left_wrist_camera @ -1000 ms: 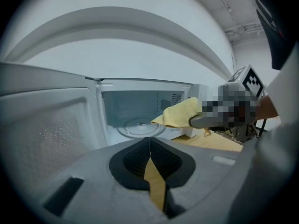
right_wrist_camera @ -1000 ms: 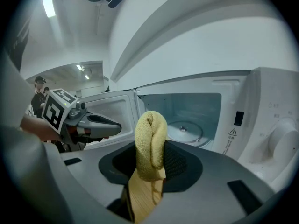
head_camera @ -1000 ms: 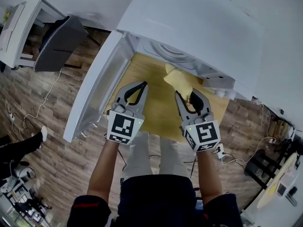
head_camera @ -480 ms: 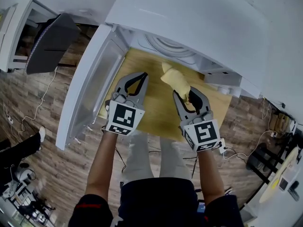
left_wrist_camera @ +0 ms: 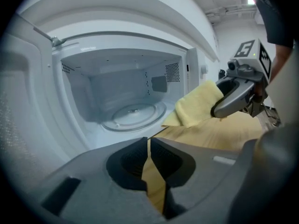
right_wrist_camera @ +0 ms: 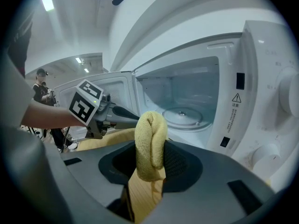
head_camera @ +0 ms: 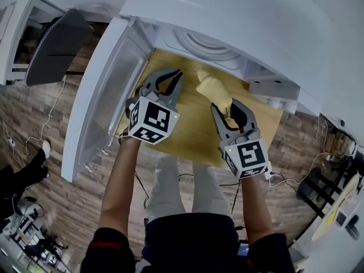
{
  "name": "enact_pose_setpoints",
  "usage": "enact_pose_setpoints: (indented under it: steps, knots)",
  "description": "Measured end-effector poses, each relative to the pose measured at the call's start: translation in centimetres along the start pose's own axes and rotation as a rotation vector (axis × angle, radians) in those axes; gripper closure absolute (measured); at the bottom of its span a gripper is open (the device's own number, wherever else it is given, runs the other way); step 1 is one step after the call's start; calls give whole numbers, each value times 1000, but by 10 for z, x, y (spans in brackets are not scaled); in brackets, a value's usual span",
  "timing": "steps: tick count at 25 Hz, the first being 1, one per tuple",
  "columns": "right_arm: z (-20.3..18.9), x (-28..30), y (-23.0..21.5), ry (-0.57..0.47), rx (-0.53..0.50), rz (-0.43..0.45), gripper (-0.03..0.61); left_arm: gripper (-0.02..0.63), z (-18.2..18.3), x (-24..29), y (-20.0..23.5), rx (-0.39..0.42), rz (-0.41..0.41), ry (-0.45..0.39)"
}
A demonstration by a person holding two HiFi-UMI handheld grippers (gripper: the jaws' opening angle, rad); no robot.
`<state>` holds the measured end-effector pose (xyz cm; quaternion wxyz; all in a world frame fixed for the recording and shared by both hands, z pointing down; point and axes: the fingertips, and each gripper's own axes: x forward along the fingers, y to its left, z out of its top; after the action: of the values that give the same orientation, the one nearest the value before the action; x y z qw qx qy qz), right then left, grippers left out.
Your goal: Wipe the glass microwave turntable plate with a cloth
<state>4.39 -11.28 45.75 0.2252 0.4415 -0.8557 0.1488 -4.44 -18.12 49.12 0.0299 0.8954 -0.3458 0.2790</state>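
The glass plate [left_wrist_camera: 133, 115] lies flat on the floor inside the white microwave [head_camera: 239, 16], and nothing is touching it. The microwave door [head_camera: 105, 95] is swung wide open on my left side. In front of the opening there is a yellow-brown wooden table top [head_camera: 190, 135]. I hold a tool in each hand, and both are out in front of the open microwave, above the table top and not inside. My left gripper [head_camera: 175, 75] is squeezed shut, with only a thin crack between its jaws, and it has nothing in it. My right gripper [head_camera: 226, 110] is pinching a soft yellow cloth [right_wrist_camera: 150, 139]. The cloth is folded over and bunched up, and its round end sticks out past the jaw tips toward the opening. It is near the front of the microwave but well apart from the plate. My two grippers are side by side, a little apart, and both point at the microwave and tip down a bit. Below me is a brown wood floor [head_camera: 51, 164]. Far off past my left arm, a person [right_wrist_camera: 43, 90] is standing.
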Motion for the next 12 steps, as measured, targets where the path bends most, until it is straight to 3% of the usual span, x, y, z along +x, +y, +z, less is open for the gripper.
enact_pose_setpoints:
  steps: [3, 5, 12]
  knots:
    - [-3, 0, -1, 2, 2, 2, 440, 585, 3, 10, 2, 23, -23, 2]
    - [-6, -1, -2, 8, 1, 8, 439, 413, 4, 17, -2, 38, -62, 9]
    - [-20, 0, -7, 18, 22, -7, 439, 357, -4, 36, -2, 164, -95, 50]
